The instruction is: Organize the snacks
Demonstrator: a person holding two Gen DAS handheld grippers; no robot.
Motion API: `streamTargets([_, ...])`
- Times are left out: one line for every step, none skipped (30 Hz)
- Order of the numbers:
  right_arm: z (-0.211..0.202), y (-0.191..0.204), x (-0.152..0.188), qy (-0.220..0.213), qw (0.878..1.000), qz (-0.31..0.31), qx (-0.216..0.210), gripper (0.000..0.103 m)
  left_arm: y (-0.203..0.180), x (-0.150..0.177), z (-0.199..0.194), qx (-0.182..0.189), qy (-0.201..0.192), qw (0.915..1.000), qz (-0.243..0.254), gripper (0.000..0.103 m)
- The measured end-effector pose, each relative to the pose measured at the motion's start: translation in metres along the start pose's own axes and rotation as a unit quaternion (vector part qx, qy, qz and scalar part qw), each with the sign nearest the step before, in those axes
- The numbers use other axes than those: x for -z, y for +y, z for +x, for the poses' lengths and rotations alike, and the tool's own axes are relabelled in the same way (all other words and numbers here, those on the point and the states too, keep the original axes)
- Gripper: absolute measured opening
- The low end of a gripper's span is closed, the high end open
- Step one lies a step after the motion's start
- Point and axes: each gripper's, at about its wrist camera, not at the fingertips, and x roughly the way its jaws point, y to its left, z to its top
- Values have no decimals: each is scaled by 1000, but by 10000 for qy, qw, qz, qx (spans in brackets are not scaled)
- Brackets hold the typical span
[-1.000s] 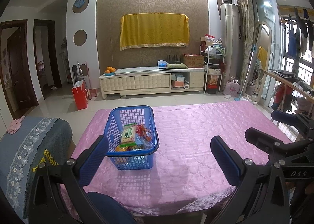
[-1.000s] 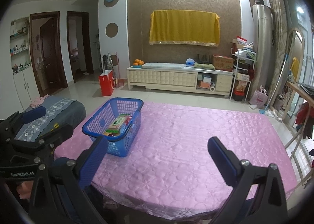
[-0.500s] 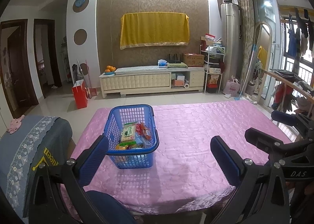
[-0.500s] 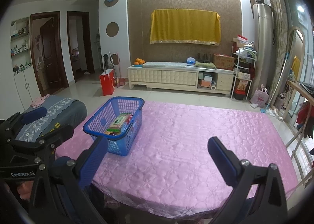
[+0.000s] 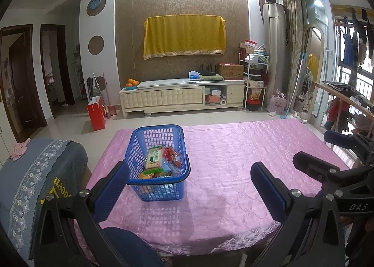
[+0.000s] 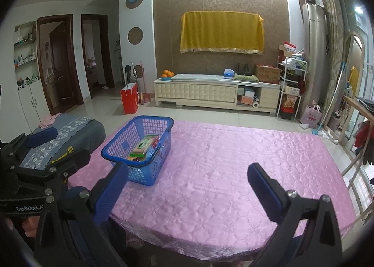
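A blue plastic basket (image 5: 159, 164) with latticed walls and a thick rolled rim stands on the left half of the desk (image 5: 233, 168), well inside its edges. It holds a loose pile of snack packets (image 5: 163, 164): a flat green-and-white pack (image 5: 153, 158) lies on top, tilted, with red and orange wrappers beside and beneath it. The print on the packs is too small to read, and the lower packets are hidden behind the near wall of the basket.

The desk is covered by a shiny pink quilted cloth (image 6: 222, 173) stitched in a flower pattern, draping over the near edge.

The left gripper (image 5: 189, 187) is spread wide with nothing between its blue ribbed pads, raised above the near edge of the desk; its left pad overlaps the basket's near corner in the view, and whether it touches cannot be told. The right gripper (image 6: 187, 187) is likewise wide open and empty, further right over the cloth, apart from the basket.

A grey lace-trimmed cover (image 5: 35, 173) lies on furniture just left of the desk, partly cut off by the frame.
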Motion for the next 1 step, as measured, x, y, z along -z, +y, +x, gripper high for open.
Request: streamTargets([0, 0, 0, 4, 10000, 1, 0, 103, 0, 0, 0, 7, 7, 10000, -4, 103])
